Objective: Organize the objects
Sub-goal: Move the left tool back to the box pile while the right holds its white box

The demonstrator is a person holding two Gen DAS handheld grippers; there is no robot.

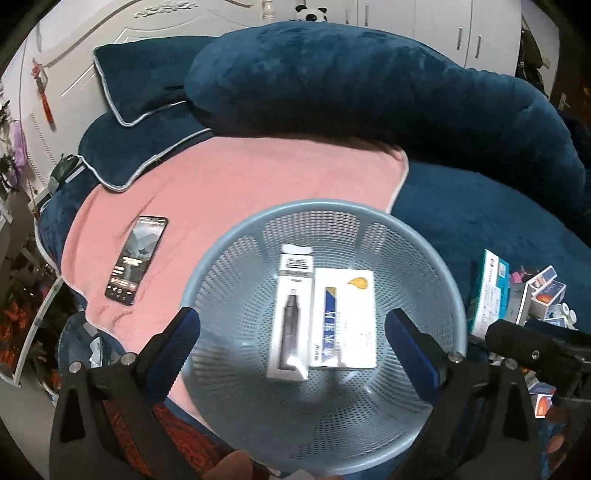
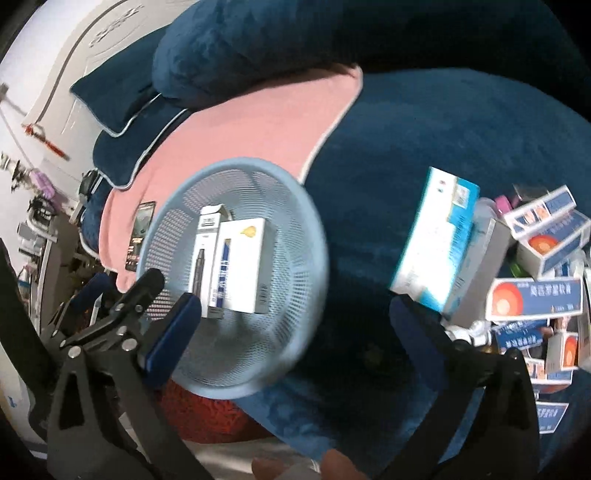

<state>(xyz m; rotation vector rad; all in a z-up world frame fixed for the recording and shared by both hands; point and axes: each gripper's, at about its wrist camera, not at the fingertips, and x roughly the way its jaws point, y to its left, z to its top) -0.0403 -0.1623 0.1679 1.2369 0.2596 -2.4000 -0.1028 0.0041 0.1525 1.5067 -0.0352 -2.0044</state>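
Right, both jaws spread wide, empty: left gripper (image 1: 291, 325) over basket (image 1: 221, 266), already holding two boxes (image 1: 325, 314). Next: right gripper (image 2: 291, 314) toward probably medicine-box pile (image 2: 535, 258) at 3 o'clock, grabbing squarely.

A bedroom with a blue plush bed against white panelled furniture

The bed (image 1: 480, 221) wears dark blue plush; a pink blanket (image 1: 236, 177) lies across it, with a long blue bolster (image 1: 369, 81) and piped blue pillows (image 1: 144, 81) toward the white carved headboard (image 1: 122, 33). White wardrobe doors (image 1: 443, 29) with metal handles stand behind. A panda toy (image 1: 310, 14) sits on top of the headboard. Red tassels (image 1: 44, 96) hang at left.
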